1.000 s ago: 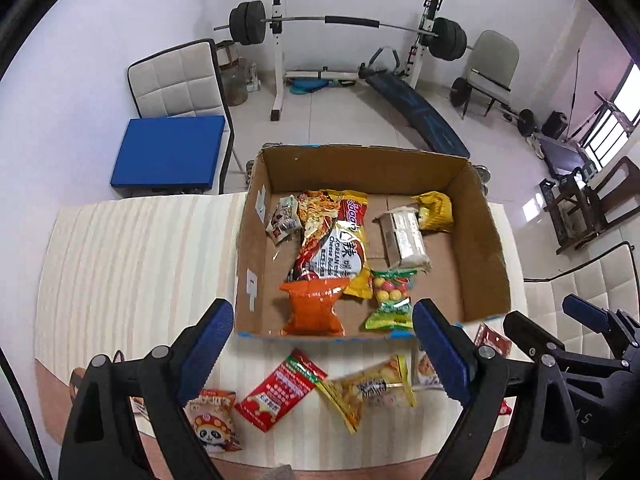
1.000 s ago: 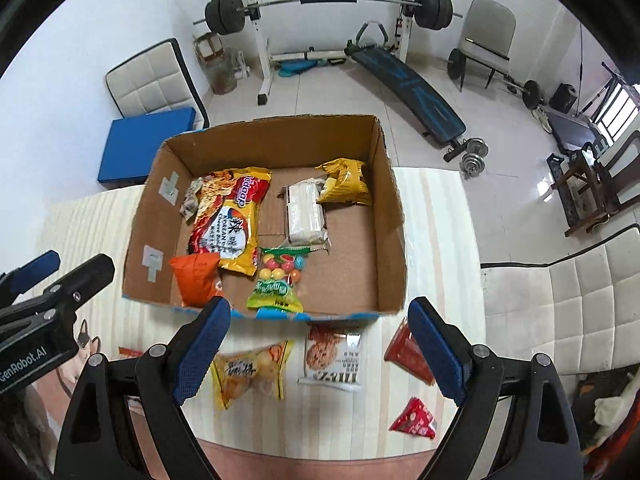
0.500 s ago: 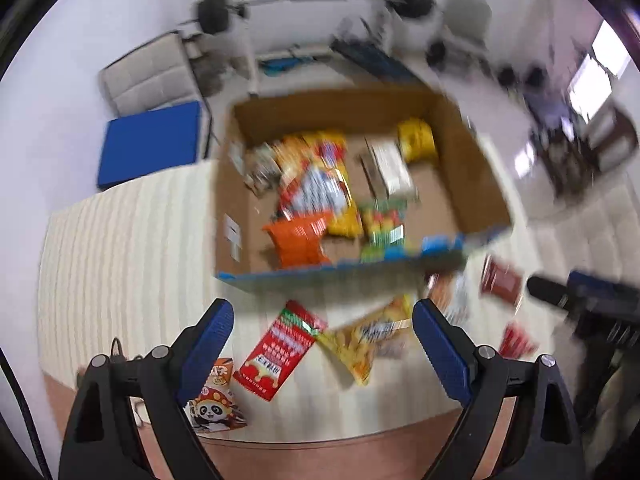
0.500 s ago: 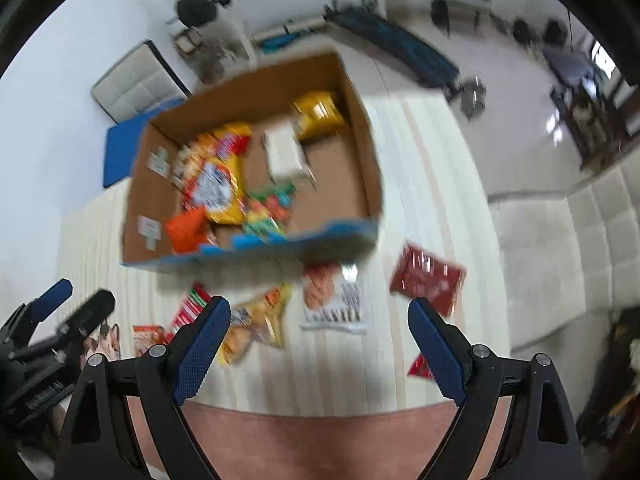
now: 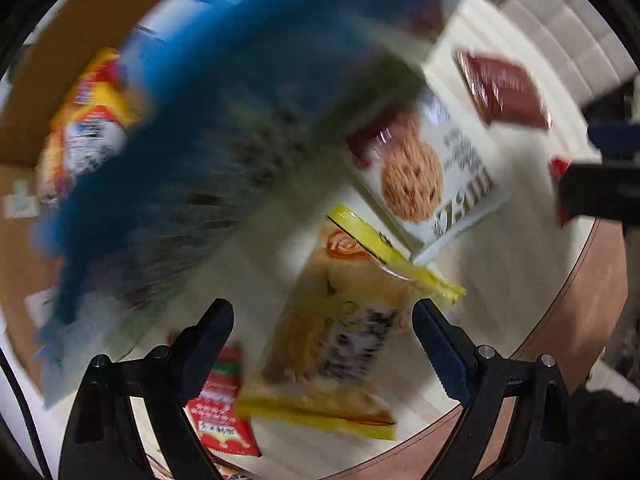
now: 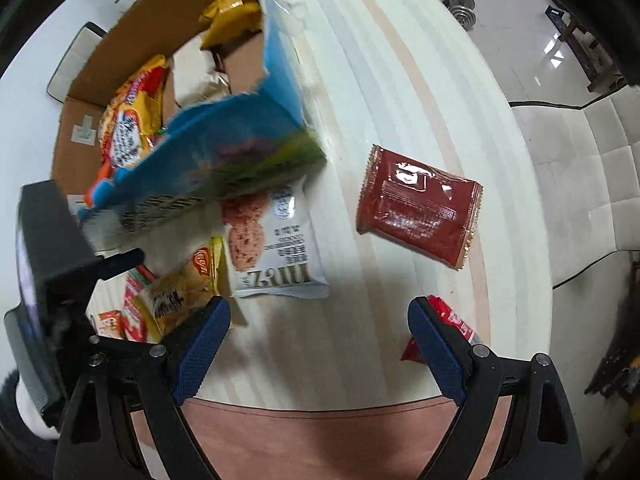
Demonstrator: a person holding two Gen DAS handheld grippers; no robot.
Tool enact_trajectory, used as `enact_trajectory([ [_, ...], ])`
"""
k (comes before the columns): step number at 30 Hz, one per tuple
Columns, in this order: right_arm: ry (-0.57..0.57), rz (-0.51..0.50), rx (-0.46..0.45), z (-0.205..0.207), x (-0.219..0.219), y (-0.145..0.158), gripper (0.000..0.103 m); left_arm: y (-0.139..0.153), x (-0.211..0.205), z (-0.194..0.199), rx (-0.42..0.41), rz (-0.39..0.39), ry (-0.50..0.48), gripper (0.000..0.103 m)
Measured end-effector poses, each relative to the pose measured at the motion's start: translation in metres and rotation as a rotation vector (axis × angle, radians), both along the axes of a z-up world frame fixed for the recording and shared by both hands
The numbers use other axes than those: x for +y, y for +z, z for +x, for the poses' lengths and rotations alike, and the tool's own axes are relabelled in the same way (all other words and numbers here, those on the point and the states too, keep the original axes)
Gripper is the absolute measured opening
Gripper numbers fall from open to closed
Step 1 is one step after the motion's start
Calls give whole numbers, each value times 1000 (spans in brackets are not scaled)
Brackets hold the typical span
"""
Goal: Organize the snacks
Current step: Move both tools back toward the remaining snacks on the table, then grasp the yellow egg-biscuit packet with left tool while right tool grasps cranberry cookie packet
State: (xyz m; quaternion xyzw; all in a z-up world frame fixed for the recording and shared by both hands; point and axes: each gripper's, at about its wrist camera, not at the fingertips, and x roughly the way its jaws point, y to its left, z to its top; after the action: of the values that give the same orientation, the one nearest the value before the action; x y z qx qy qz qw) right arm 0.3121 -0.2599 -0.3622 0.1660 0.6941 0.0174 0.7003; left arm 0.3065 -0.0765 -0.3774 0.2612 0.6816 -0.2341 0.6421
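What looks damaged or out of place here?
The cardboard box's blue near corner has a ragged, torn top edge. Several packets still lie loose on the table outside it, among them the dark red packet.

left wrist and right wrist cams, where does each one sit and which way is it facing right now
Left wrist: on the left gripper, looking steeply down at the yellow snack bag between its open fingers; the image is blurred.
Right wrist: on the right gripper, looking down at bare table; the dark red packet lies ahead.
Shared: the cookie packet, the cardboard box, the other gripper at each edge.
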Motion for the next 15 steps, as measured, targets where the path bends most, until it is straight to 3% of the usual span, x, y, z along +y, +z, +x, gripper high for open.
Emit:
enact_trajectory([
  [1,4,1,4,2,-1,-3,93,-6,-1,-1,18,-3,2,91],
  [3,9,8,10,4,-2,-6,93,-11,2,-4,40,-23,49,76],
  [4,9,13,10,6,-3,-8,93,-12,5,-5,57,-41,79,61],
  [7,4,35,12,13,-2,-11,93,-12,23,-14,68,-72,211,51],
  [15,41,23,19,33,36,-35,92,-17,104,-65,105,-101,692,51],
])
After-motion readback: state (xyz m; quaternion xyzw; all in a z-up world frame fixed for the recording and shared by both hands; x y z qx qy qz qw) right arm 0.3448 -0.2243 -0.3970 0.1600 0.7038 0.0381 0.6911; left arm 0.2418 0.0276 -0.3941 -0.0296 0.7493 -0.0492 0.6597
